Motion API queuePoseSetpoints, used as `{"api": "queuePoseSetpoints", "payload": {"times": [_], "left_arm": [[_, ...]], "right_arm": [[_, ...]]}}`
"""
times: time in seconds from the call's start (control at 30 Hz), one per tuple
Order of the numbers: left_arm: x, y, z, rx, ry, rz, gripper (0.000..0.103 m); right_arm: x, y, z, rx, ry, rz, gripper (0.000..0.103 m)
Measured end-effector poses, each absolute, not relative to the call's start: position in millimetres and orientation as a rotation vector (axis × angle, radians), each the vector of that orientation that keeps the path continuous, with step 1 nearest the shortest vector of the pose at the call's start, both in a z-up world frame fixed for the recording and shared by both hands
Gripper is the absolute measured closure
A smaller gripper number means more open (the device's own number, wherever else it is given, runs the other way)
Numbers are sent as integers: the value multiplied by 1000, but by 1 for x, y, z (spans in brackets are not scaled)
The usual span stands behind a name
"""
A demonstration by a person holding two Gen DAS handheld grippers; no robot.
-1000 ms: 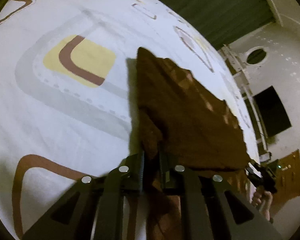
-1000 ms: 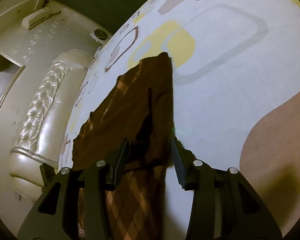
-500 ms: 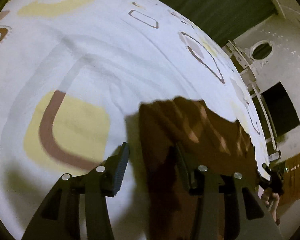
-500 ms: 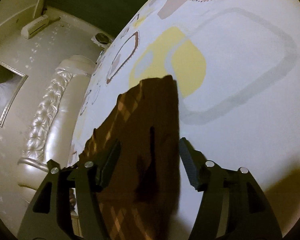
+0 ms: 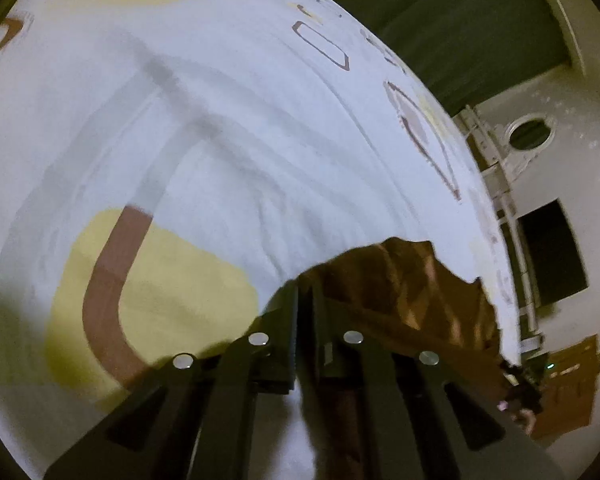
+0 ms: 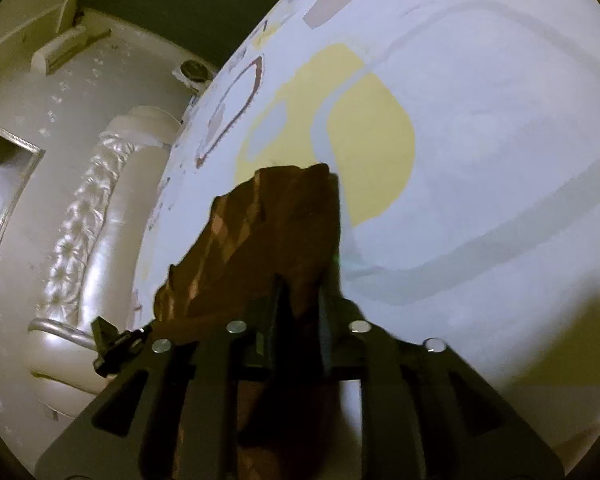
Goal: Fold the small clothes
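A: Where's the cloth (image 5: pixel 396 280)?
B: On the bed (image 5: pixel 260 140), an edge caught in each gripper.
A: Left gripper (image 5: pixel 305 300)?
B: Closing, pinching the cloth's near corner.
A: Right gripper (image 6: pixel 300 292)?
B: Closing on a bunched fold, seemingly gripped.
A: Any writing?
B: None legible; too blurred.

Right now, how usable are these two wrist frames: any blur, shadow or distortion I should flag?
Left wrist view: dim, heavy fisheye bowing, motion-smeared white patterned bedsheet; brown checked cloth dark. Right wrist view: sharper, same bowing, glare on the cream tufted headboard, a broad shadow at lower right.
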State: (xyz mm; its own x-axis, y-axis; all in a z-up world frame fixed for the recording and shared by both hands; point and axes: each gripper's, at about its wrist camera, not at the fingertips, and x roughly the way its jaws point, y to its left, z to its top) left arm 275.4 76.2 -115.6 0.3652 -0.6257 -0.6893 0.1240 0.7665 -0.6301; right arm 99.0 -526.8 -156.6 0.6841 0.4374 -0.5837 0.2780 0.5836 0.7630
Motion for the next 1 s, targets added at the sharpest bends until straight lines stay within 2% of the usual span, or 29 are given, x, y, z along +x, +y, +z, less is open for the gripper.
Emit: {"api": "queuePoseSetpoints", "payload": {"times": [0.07, 0.17, 0.23, 0.3, 0.47, 0.63, 0.83, 1.0], "left_arm": [[267, 82, -114, -546, 1103, -521, 87], [238, 95, -106, -556, 1087, -541, 66], [215, 99, -103, -545, 1087, -559, 55], [192, 98, -102, -532, 1095, -589, 51], [130, 95, -108, -555, 1139, -698, 43], [91, 90, -110, -561, 1184, -782, 42], [62, 94, -111, -540, 1209, -816, 42], [40, 95, -115, -573, 1248, -844, 42]], "right_arm": [[91, -529, -154, 992, 836, 106, 71], [69, -529, -151, 1013, 830, 125, 61], [51, -526, -149, 1012, 836, 139, 59], [34, -521, -149, 1020, 855, 169, 57], [0, -495, -149, 1022, 918, 288, 53], [-26, -467, -142, 984, 977, 395, 46], [-61, -445, -135, 930, 1020, 500, 46], [-78, -439, -139, 996, 1024, 582, 44]]}}
